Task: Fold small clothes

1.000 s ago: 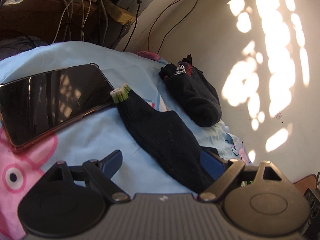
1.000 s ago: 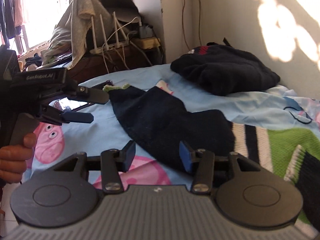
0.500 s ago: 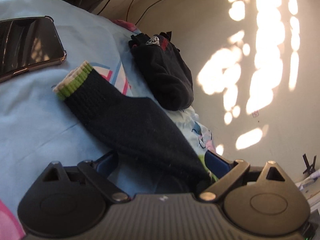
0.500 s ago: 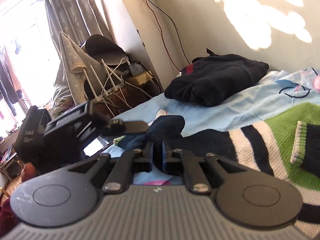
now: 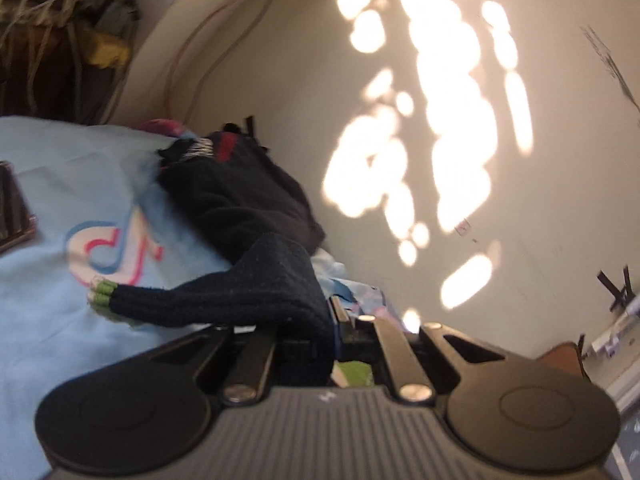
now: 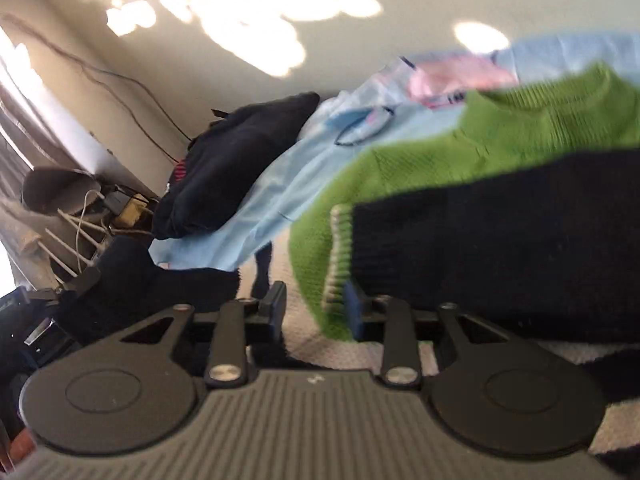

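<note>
A: Closest in, the left gripper has just snapped closed, and the dark sleeve is pinched between its pads. The knit humps up over the jaws and trails out to the left, with its green-striped cuff hanging just above the light blue sheet.

B: And the right gripper?

A: Its jaws have just been parting again and stand a little apart, with nothing pressed between them. Only white knit shows in the gap. Just past its right finger lies a second striped cuff, on the edge of the green, black and white sweater spread over the sheet.

B: What crowds the view around that sweater?

A: On its left, low in the right wrist picture, there is a bundle of dark knit with the other tool's black frame beside it. It is too blurred to sort out further.

B: Farther back?

A: Beyond the sweater a folded black garment with a red and white patch sits on the sheet against the wall, which is dappled with sunlight. Behind that garment, a tangle of cables covers some dark furniture. The corner of a dark phone pokes in at the sheet's left edge.
</note>
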{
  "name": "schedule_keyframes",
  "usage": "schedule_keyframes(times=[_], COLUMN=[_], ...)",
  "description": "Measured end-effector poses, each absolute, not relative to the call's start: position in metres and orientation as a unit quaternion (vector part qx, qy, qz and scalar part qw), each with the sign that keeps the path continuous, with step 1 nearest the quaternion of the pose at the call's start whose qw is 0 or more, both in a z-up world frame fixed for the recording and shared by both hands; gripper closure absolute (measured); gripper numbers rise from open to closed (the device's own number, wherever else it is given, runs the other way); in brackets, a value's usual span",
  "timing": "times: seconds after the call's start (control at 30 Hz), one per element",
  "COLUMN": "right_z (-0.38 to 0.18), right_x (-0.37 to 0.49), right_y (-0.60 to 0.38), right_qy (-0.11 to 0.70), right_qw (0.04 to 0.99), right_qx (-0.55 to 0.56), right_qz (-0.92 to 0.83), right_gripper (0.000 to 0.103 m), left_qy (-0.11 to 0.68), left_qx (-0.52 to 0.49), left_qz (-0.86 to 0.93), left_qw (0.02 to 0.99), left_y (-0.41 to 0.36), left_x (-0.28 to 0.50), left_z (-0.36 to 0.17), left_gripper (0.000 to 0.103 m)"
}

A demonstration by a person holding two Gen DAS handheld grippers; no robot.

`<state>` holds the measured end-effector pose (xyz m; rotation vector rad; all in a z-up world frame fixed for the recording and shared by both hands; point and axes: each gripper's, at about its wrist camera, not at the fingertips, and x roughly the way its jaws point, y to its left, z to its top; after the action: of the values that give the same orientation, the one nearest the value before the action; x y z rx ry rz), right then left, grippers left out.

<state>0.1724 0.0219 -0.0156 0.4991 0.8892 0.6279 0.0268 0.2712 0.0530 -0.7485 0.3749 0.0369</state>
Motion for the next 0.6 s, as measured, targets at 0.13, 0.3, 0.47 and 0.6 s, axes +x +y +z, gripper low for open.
schedule_keyframes(times=[0.13,0.3,0.47,0.6], right_z=[-0.017,-0.001,-0.008,-0.009], right_x=[0.176,0.151,0.134,0.132], right_y=[-0.045,-0.139,-0.197,-0.203], right_qy=[0.423,0.345,0.334,0.338], right_qw=[0.773,0.8,0.816,0.834], right_qx=[0.372,0.439,0.446,0.405], right_qz=[0.292,0.219,0.153,0.161], right_gripper=[0.067,0.063,0.06,0.06], left_qy=[0.184,0.214,0.309,0.3], left_qx=[-0.282,-0.17,-0.028,-0.051], left_qz=[-0.057,-0.175,-0.249,-0.27], left_qw=[0.94,0.946,0.918,0.913], left_y=[0.196,0.073,-0.016,0.014], left_x=[0.05,0.087,0.091,0.069], left_z=[0.078,0.078,0.042,0.045], left_gripper=[0.097,0.078,0.025,0.02])
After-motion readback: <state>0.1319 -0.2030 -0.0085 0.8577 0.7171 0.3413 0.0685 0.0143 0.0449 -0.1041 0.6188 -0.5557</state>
